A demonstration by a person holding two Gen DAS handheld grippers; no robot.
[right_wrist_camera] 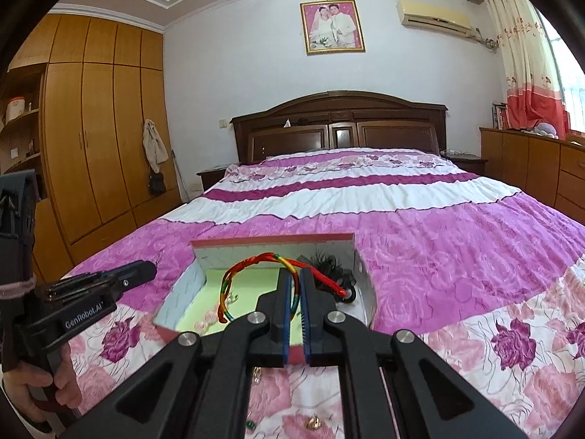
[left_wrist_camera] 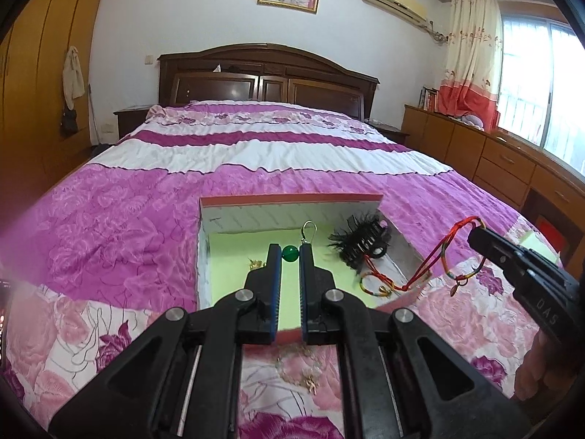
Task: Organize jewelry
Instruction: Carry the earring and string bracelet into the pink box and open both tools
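Note:
An open jewelry box [left_wrist_camera: 292, 200] with a pale green floor lies on the bedspread. My left gripper [left_wrist_camera: 290, 250] hovers over it, shut on a green bead earring [left_wrist_camera: 290, 254] whose silver hook [left_wrist_camera: 309, 227] sticks up. My right gripper [right_wrist_camera: 294, 274] is shut on a red, yellow and green cord bracelet [right_wrist_camera: 225, 292]. The bracelet's loop hangs over the box and its red tail runs to the right. In the left wrist view the right gripper [left_wrist_camera: 475, 235] holds the bracelet [left_wrist_camera: 433, 261] at the box's right edge. A black feathery hair clip [left_wrist_camera: 360, 243] and a gold chain [left_wrist_camera: 256, 264] lie inside.
Loose gold pieces [left_wrist_camera: 301, 371] lie on the pink flowered bedspread [left_wrist_camera: 128, 219] under the grippers, with more pieces [right_wrist_camera: 312, 422] near the bed's front edge. A dark headboard [right_wrist_camera: 340, 124] stands behind, a wooden wardrobe [right_wrist_camera: 91, 128] to the left and drawer cabinets [left_wrist_camera: 504, 161] to the right.

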